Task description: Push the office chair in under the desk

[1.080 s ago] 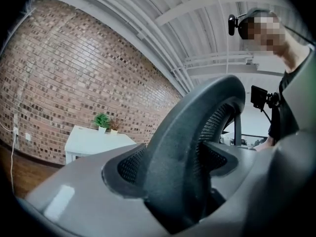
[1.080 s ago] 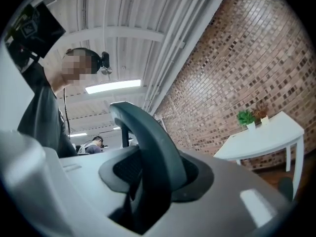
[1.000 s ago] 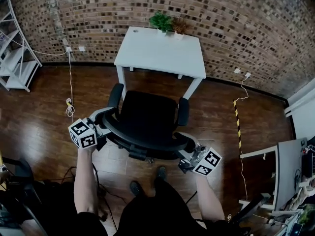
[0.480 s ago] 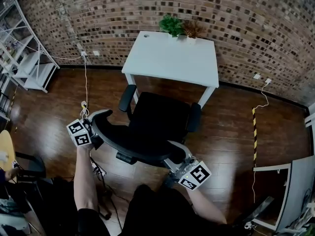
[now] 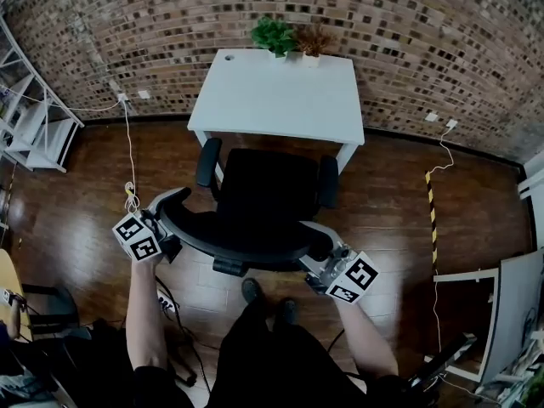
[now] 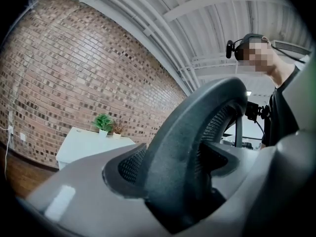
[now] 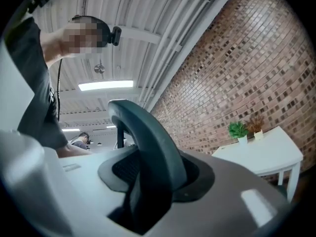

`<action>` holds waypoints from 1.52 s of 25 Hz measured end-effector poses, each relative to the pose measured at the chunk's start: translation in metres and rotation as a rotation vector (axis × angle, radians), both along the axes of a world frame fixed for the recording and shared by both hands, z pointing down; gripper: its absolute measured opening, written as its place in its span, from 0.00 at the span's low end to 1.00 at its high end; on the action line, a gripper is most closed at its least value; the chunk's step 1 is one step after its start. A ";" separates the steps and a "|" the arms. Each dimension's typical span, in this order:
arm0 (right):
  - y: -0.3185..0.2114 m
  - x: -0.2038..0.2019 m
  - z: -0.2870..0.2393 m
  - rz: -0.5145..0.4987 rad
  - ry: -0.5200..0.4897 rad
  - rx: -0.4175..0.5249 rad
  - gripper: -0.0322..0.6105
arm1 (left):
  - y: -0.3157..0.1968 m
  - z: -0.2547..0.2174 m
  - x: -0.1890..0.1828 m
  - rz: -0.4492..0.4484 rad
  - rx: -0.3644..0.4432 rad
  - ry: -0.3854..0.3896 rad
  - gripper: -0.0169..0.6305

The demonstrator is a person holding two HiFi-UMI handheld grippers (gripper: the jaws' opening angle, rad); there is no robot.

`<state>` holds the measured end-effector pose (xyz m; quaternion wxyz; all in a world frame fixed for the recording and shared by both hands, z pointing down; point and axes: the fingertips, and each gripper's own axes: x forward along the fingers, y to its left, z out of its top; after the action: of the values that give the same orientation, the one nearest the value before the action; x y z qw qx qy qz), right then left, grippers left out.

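Chair has rolled forward and squared up to the worktop. The seat front is now at its edge, but most of the chair is still out. Left claw and right claw are clamped on the ends of the backrest rim, and the right jaws have just eased slightly wider. More pushing needed.

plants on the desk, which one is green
The green plant is the left one in the head view. The brown plant to its right has reddish-brown leaves. Both stand at the desk back edge.
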<state>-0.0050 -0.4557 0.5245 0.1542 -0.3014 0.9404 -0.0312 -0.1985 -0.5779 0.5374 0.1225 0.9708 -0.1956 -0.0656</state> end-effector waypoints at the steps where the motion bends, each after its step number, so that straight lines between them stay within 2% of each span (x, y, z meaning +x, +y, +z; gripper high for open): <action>1: -0.002 0.005 0.003 -0.008 0.003 0.003 0.32 | 0.000 0.000 0.003 -0.005 0.002 0.004 0.89; 10: -0.036 0.041 -0.001 -0.058 -0.018 -0.037 0.33 | -0.021 -0.016 0.026 -0.031 0.010 0.002 0.89; 21: -0.092 0.064 0.015 -0.017 0.001 -0.048 0.36 | -0.057 -0.011 0.035 -0.086 0.016 0.013 0.87; 29: -0.135 0.100 0.015 -0.014 0.012 -0.043 0.37 | -0.094 -0.007 0.071 -0.107 0.019 0.015 0.87; 36: -0.180 0.104 0.009 -0.023 0.001 -0.036 0.36 | -0.138 -0.006 0.077 -0.118 -0.018 0.005 0.87; 38: -0.195 0.106 0.008 -0.007 -0.002 -0.028 0.36 | -0.156 -0.005 0.081 -0.099 -0.003 0.000 0.87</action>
<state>0.1015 -0.6505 0.5326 0.1506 -0.2999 0.9409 -0.0450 -0.1175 -0.7343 0.5328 0.1203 0.9598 -0.2434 -0.0712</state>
